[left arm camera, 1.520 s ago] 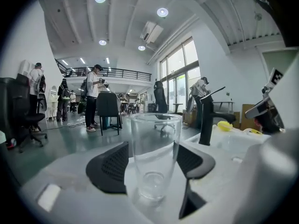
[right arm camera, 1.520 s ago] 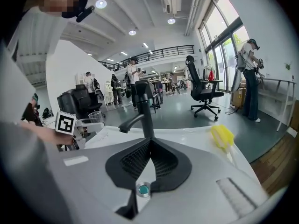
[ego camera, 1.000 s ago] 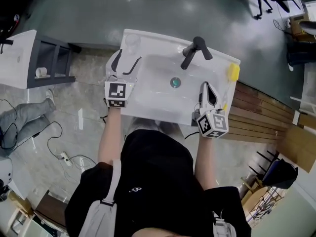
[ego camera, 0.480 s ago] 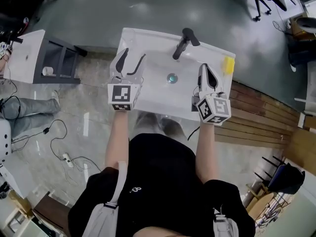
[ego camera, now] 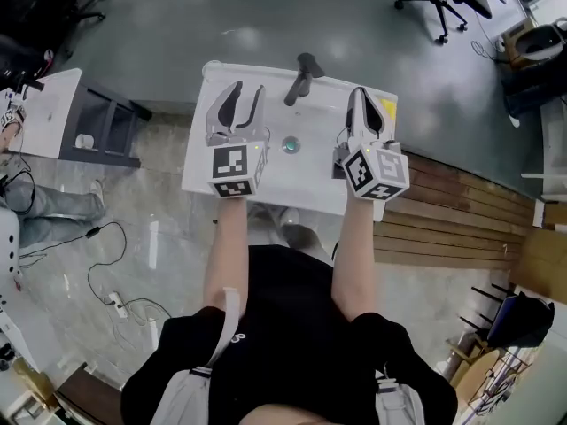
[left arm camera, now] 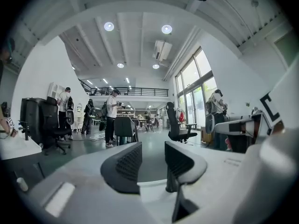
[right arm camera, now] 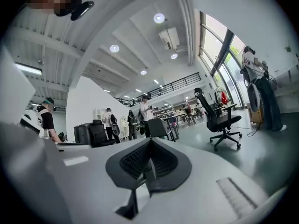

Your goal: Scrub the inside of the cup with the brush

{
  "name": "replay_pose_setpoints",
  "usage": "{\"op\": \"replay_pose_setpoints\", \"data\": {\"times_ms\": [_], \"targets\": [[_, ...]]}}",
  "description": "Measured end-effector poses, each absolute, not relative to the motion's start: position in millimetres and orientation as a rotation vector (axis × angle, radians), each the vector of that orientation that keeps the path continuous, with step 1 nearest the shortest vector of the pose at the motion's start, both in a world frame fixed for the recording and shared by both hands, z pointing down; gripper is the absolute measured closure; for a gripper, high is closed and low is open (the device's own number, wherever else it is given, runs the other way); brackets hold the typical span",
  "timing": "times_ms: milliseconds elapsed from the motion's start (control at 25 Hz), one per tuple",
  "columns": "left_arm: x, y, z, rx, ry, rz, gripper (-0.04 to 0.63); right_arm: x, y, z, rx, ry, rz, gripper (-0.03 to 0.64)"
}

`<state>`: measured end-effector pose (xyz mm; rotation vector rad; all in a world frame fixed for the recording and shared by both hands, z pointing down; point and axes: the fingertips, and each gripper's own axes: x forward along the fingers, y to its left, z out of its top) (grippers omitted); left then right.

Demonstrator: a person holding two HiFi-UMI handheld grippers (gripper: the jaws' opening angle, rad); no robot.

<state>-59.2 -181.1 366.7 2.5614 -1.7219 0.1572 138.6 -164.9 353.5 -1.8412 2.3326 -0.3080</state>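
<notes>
Noting left gripper [left arm camera: 152, 162] jaws part-way apart, just been closing, nothing between them; right gripper [right arm camera: 149, 160] jaws pressed together, likewise empty. Both held level above white washbasin [ego camera: 297, 184], aimed out across the room, not down at the bowl. Yellow brush [ego camera: 388, 109] glimpsed on the basin's right rim, just beside right gripper. Cup not made out in any view, possibly hidden beneath left gripper. Fits either cup and brush awaiting pickup or both set back down; no step settled.
</notes>
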Motion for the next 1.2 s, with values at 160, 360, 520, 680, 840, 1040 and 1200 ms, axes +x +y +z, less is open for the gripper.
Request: {"op": "replay_pose_setpoints", "data": {"times_ms": [160, 360, 520, 680, 840, 1040, 1200], "targets": [[-43.5, -174.1, 354.6, 2.491, -1.771, 0.119, 0.506, 152.9, -161.8, 336.2, -1.867, 2.297, -0.275, 0.624], [-25.3, -165.5, 337.9, 2.514, -1.766, 0.095, 0.596, 163.2, -147.0, 327.6, -1.915, 2.275, -0.243, 0.626], [-16.3, -162.3, 330.0, 2.528, -1.752, 0.067, 0.595, 166.1, -138.8, 322.3, -1.897, 2.318, -0.199, 0.626], [-14.0, -161.8, 327.0, 2.516, -1.742, 0.031, 0.596, 161.1, -139.4, 320.2, -1.900, 2.357, -0.171, 0.627], [0.4, -161.1, 319.4, 2.532, -1.717, 0.006, 0.597, 162.2, -142.1, 311.2, -1.935, 2.378, -0.124, 0.627], [6.8, -161.6, 310.5, 2.562, -1.696, -0.009, 0.597, 155.3, -143.7, 300.0, -1.899, 2.399, -0.087, 0.627], [2.1, -160.2, 307.8, 2.569, -1.696, -0.013, 0.597, 152.7, -144.1, 298.4, -1.887, 2.402, -0.090, 0.627]]}}
